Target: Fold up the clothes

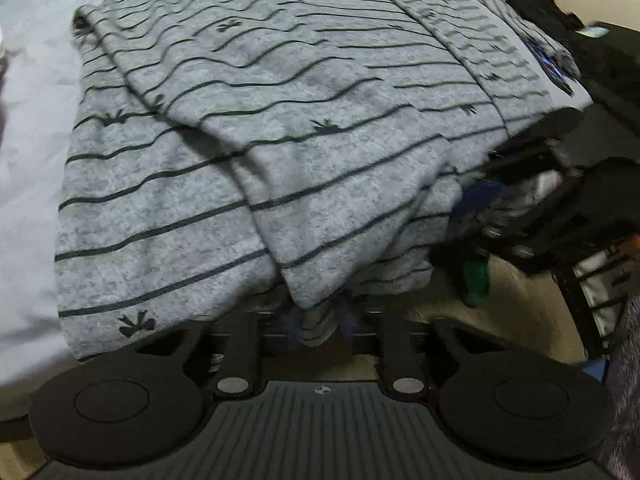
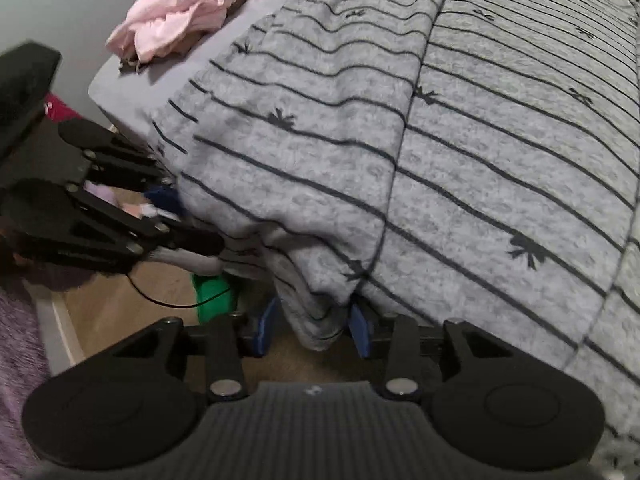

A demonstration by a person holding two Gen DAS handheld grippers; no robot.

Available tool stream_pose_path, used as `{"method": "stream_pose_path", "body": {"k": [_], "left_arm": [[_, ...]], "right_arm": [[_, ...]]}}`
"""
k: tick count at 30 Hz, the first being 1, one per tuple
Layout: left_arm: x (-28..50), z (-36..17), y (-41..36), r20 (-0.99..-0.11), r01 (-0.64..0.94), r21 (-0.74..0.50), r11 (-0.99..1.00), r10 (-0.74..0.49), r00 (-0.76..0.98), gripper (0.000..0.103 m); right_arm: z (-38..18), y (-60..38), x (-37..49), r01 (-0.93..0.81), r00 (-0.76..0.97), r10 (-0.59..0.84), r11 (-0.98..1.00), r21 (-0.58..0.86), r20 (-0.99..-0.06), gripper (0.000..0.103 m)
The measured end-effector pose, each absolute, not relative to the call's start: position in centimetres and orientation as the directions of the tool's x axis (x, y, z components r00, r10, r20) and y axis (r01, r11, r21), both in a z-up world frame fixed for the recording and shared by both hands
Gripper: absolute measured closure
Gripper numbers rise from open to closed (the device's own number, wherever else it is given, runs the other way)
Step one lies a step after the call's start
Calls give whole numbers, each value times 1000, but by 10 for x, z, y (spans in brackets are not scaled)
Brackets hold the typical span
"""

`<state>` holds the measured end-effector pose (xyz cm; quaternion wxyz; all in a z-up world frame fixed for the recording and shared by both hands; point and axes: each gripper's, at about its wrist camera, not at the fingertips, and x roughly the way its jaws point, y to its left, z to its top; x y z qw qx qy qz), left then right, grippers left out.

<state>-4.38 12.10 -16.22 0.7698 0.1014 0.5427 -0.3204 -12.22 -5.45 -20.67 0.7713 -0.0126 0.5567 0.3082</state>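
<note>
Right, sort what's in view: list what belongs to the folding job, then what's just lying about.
In the job: grey striped garment; left tool, shut on its hem; right tool, fabric between its fingers.

Lying about: pink garment; green object; purple rug.

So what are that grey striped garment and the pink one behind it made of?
Striped garment: looks like soft heathered knit, matte and slightly fuzzy, draping in loose folds. Pink garment: seems a thinner, lighter fabric, crumpled into fine wrinkles; exact fibre unclear.

Both wrist views — close, downward (shared striped garment (image 1: 256, 128)).
</note>
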Motion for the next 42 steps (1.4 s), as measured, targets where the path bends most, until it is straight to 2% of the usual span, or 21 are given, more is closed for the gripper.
{"method": "stream_pose_path", "body": {"k": [1, 2, 9, 14, 15, 16, 17, 20, 26, 34, 39, 41, 42], "left_arm": [[-46, -160, 121, -898, 613, -196, 765, -391, 201, 98], [-48, -156, 122, -891, 617, -211, 758, -408, 197, 102], [-60, -104, 152, -826, 550, -365, 751, -534, 180, 103], [-61, -92, 177, -809, 445, -438, 781, -558, 184, 103], [-61, -95, 180, -811, 430, -441, 788, -555, 184, 103], [-61, -99, 180, -817, 419, -439, 795, -547, 182, 103], [-60, -103, 180, -818, 406, -445, 799, -547, 180, 103], [-55, -113, 182, -804, 369, -482, 795, -568, 175, 103], [-60, -104, 151, -778, 503, -454, 735, -602, 178, 103], [-58, -106, 110, -731, 563, -461, 686, -653, 197, 103], [-57, -115, 88, -714, 572, -473, 670, -672, 198, 102], [-58, -121, 82, -713, 568, -478, 670, -673, 194, 102], [-59, -122, 79, -716, 570, -479, 668, -673, 187, 102]], "right_arm": [[-209, -55, -121, -488, 190, 467, 809, 330, -864, 92], [-210, -58, -119, -477, 178, 485, 803, 356, -856, 96], [-173, -62, -125, -457, 102, 604, 735, 502, -791, 97], [-161, -46, -132, -532, 71, 520, 742, 408, -851, 90], [-160, -42, -134, -550, 75, 489, 747, 373, -869, 80], [-158, -37, -137, -571, 97, 466, 750, 334, -880, 61], [-154, -33, -141, -594, 122, 462, 743, 309, -878, 57], [-143, -22, -146, -635, 156, 471, 721, 277, -868, 57], [-128, -21, -131, -592, 247, 440, 774, 224, -864, 60], [-122, -41, -107, -449, 234, 544, 795, 407, -805, 64], [-132, -35, -108, -448, 237, 515, 810, 378, -823, 65], [-138, -39, -106, -430, 235, 485, 829, 357, -842, 83], [-142, -42, -106, -419, 239, 469, 840, 345, -851, 97]]}}
